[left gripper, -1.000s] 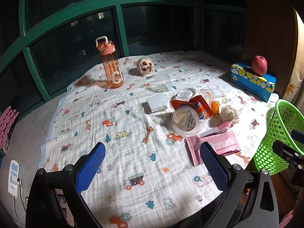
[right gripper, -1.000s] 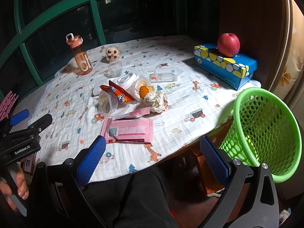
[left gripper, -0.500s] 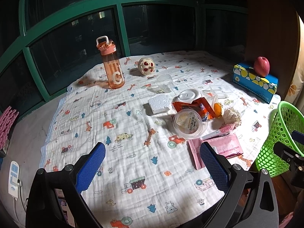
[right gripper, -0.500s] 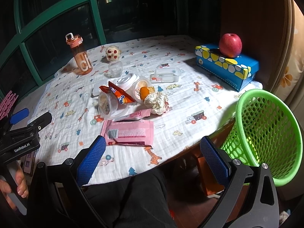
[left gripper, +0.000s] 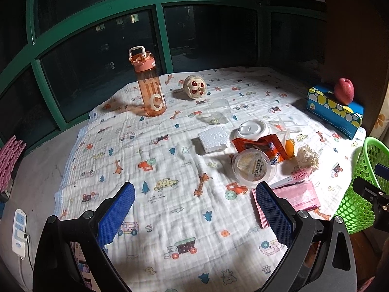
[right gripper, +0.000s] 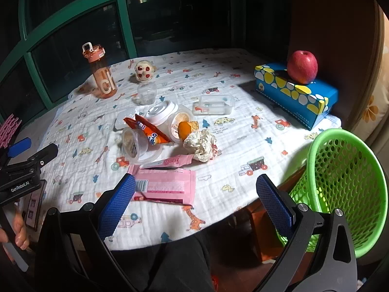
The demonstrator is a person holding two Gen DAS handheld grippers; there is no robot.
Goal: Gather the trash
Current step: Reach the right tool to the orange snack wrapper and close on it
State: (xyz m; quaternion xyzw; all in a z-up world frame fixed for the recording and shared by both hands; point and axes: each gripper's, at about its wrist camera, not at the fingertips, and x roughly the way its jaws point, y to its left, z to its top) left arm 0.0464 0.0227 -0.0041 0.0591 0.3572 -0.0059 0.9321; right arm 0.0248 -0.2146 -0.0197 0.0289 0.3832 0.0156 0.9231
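Trash lies heaped on the patterned cloth: a pink wrapper [right gripper: 167, 185], a crumpled paper ball [right gripper: 201, 144], an orange snack packet [right gripper: 150, 131], a tipped clear pudding cup [right gripper: 135, 144], a white lid [right gripper: 161, 112] and a foam block [left gripper: 214, 138]. A green mesh basket [right gripper: 345, 185] stands off the table's right edge. My right gripper [right gripper: 195, 202] hangs open over the near table edge, its left pad beside the pink wrapper. Above the cloth, left of the pile [left gripper: 257, 163], my left gripper [left gripper: 194, 211] is open and holds nothing.
An orange water bottle [left gripper: 149, 90] and a small round toy [left gripper: 194, 87] stand at the back. A red apple [right gripper: 302, 66] rests on a blue tissue box [right gripper: 295, 95] at the right. Clear plastic tub [right gripper: 214, 103] and cup [right gripper: 146, 93] sit mid-table. A hand [right gripper: 18, 228] holds the left gripper.
Both grippers have drifted slightly forward and up over the table; the trash pile sits a little lower in the views. Nothing was picked up.
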